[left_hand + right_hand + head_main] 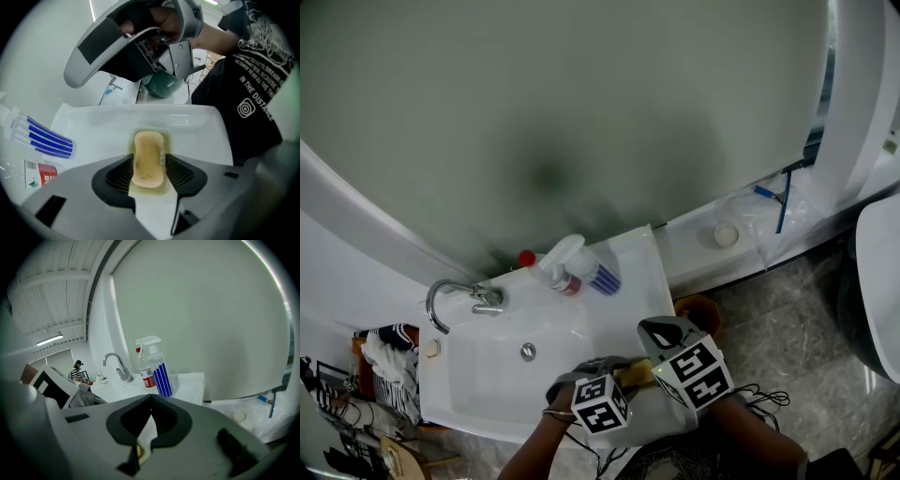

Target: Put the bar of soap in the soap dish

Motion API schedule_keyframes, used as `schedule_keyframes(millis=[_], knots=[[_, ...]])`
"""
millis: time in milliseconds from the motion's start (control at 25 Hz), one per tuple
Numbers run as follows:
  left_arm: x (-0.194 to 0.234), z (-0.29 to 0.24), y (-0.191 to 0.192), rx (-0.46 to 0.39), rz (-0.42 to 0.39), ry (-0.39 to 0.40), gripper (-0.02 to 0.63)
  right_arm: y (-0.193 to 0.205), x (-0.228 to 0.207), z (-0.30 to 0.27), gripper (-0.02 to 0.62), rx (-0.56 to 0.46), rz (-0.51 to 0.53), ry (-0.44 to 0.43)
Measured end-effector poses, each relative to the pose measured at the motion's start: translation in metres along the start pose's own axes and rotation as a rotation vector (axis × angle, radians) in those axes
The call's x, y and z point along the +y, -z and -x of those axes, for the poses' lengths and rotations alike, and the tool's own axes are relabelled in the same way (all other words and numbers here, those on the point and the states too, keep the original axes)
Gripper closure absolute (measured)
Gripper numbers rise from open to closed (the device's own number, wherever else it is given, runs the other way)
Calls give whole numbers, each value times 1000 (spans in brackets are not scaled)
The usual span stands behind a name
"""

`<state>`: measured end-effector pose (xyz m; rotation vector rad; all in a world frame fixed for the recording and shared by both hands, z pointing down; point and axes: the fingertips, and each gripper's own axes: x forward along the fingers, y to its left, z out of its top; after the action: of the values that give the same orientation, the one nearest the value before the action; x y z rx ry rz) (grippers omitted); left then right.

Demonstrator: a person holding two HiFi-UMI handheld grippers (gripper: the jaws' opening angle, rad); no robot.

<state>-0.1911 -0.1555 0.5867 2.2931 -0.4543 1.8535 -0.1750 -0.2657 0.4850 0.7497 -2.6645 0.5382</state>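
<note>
1. Yellow bar of soap [149, 150] lies in the soap dish [149, 190] on the white sink [108, 126].
2. Your left gripper [149, 163] straddles it, jaws apart, not squeezing.
3. Your right gripper [151, 399] has its jaws together, empty.

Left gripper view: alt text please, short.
A tan bar of soap lies in a pale yellow-green soap dish on a white sink ledge, between the open jaws of the left gripper. The right gripper shows at the top, a spray bottle at left, and a person's dark printed T-shirt at right.
</note>
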Motion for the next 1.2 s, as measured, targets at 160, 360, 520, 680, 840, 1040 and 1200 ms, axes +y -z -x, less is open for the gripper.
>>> schedule_keyframes(millis=[160,360,520,680,840,1040,1200], knots=[[3,5,-2,-31,48,-35,397,0,4,0,584,2,7,-6],[12,13,-5,-111,169,-98,397,1,6,0,584,5,14,-9],[12,19,-6,-154,220,-95,399,0,8,3,584,5,20,-13],[14,23,-7,-187,243,-132,426,0,13,4,584,8,36,-20],[20,34,-11,-253,316,-188,446,-2,19,7,584,6,52,-27],[30,56,-18,-410,503,-253,496,1,28,11,584,10,65,-38],[34,71,-18,-505,603,-293,542,2,37,15,584,9,76,-50]])
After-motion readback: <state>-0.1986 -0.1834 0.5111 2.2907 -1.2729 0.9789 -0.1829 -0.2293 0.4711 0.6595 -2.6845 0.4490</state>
